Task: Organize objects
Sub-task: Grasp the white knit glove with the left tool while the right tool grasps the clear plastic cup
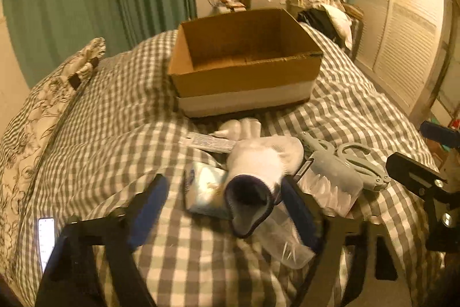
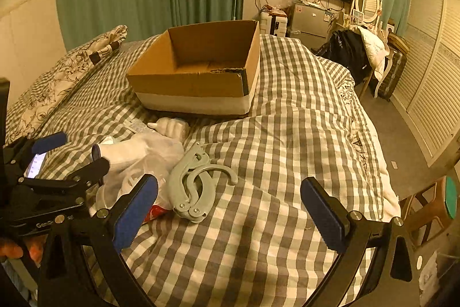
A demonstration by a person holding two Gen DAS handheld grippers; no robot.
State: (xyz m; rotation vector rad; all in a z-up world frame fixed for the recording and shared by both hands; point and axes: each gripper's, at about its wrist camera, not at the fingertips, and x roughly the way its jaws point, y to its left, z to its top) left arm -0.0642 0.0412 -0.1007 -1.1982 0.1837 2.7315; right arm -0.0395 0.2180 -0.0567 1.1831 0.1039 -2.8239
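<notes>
An open cardboard box (image 1: 244, 76) (image 2: 198, 79) stands on the checked bed. In front of it lies a pile: a white sock with a dark cuff (image 1: 258, 169) (image 2: 126, 151), a tissue packet (image 1: 204, 189), a white glove (image 1: 241, 127) (image 2: 171, 127), a flat remote-like strip (image 1: 210, 143), a grey folding hanger (image 1: 356, 160) (image 2: 192, 186) and clear plastic bags (image 1: 330, 189). My left gripper (image 1: 227, 209) is open, its fingers either side of the sock cuff. My right gripper (image 2: 230, 209) is open and empty, just right of the hanger.
A patterned pillow (image 1: 43, 117) (image 2: 66, 74) lies at the left. A lit phone (image 1: 46, 240) (image 2: 34, 163) lies on the bed near the left gripper. The bed's right edge drops to the floor (image 2: 408, 148) by louvred wardrobe doors (image 2: 431, 94).
</notes>
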